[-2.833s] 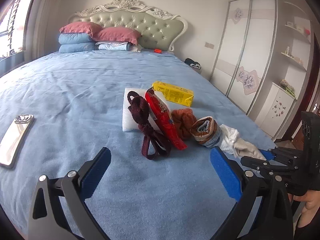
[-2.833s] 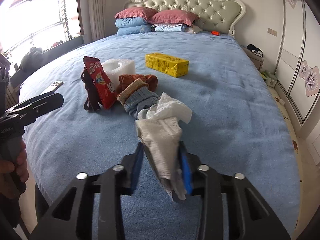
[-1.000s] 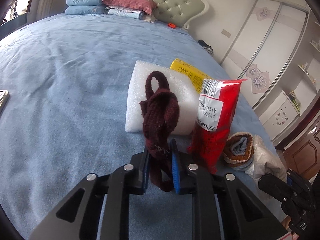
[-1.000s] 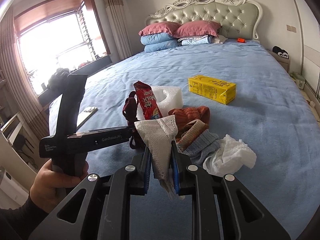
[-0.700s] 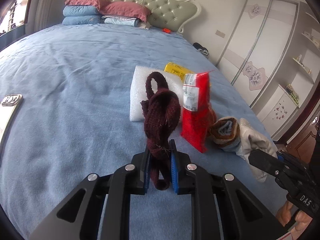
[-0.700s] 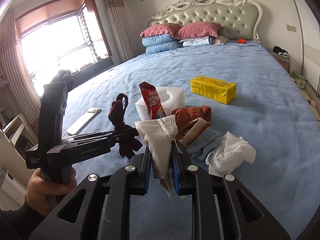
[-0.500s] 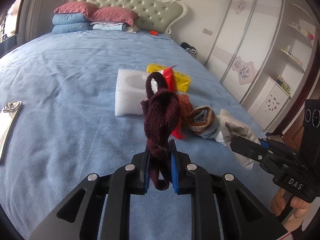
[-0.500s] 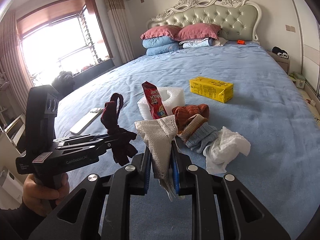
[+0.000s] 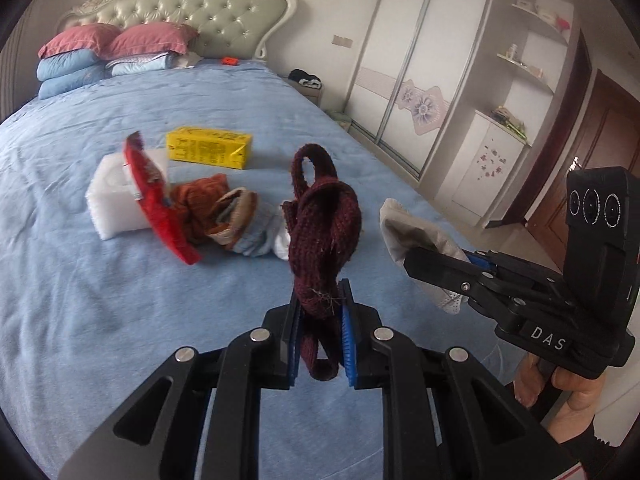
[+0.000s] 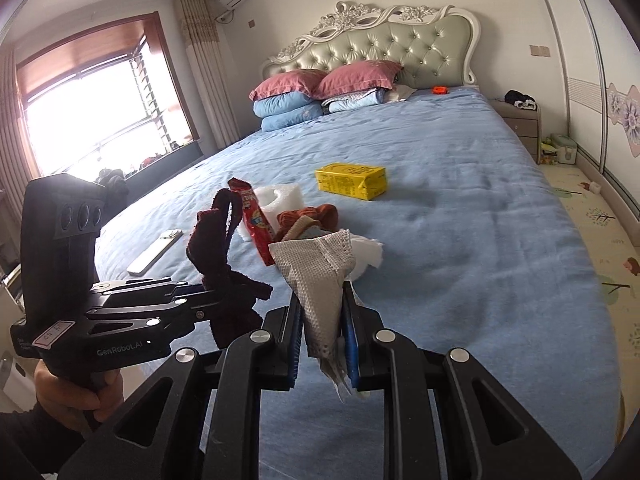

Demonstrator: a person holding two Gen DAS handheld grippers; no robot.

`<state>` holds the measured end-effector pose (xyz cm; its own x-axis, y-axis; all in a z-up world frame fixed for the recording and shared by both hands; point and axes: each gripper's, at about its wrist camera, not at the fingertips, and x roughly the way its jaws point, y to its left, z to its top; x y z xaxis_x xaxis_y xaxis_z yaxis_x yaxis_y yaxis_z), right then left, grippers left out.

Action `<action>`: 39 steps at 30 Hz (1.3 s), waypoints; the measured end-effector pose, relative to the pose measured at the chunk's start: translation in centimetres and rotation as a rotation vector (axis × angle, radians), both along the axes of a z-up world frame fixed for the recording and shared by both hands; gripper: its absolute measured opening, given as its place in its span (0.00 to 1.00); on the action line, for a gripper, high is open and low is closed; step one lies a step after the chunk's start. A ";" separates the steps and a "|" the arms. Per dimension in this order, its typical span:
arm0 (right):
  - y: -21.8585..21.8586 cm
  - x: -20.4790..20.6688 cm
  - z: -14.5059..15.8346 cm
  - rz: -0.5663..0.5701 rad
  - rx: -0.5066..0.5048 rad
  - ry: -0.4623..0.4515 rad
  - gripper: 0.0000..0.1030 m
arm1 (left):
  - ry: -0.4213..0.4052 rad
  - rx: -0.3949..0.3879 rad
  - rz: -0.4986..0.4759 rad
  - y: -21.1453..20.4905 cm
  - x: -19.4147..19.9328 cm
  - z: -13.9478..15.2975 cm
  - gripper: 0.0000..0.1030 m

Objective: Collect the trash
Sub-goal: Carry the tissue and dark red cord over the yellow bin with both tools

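The left gripper [image 9: 320, 316], held level above the blue bedspread [image 9: 100, 320] near the bed's foot edge, has its jaws pinching a dark maroon knitted sock [image 9: 324, 224] that stands upright above them. Just beside it on the right, the right gripper [image 10: 322, 330] is lifted likewise, jaws clamped on a crumpled grey-white mesh cloth [image 10: 316, 276]. Mid-bed lie a red snack wrapper [image 9: 156, 200], a white foam block [image 9: 108, 196], a rust-orange sock [image 9: 200, 204], a light blue sock [image 9: 252, 232] and a yellow carton [image 9: 210, 152]. A white phone [image 10: 154, 252] lies toward the window-side edge.
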<state>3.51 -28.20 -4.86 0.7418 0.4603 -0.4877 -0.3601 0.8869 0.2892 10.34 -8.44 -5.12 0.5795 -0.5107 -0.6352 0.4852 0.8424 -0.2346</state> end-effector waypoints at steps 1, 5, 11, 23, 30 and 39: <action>-0.9 -0.3 0.0 -0.014 0.004 -0.002 0.18 | 0.002 0.004 -0.017 -1.1 0.0 0.0 0.17; -4.7 -1.4 -0.2 -0.075 0.012 -0.008 0.18 | 0.005 0.023 -0.085 -5.6 0.2 0.1 0.17; -11.4 -3.4 -0.6 -0.195 0.003 -0.007 0.18 | 0.014 0.033 -0.208 -12.8 0.5 -0.2 0.17; -22.7 -7.7 -1.7 -0.434 -0.053 0.021 0.18 | 0.054 0.068 -0.460 -28.1 -0.9 -2.2 0.17; -27.0 -9.6 -2.8 -0.531 -0.073 0.059 0.18 | 0.092 0.103 -0.570 -35.2 -1.7 -3.4 0.17; -31.2 -10.9 -4.7 -0.596 -0.120 0.130 0.18 | 0.158 0.195 -0.659 -41.4 -1.9 -6.2 0.17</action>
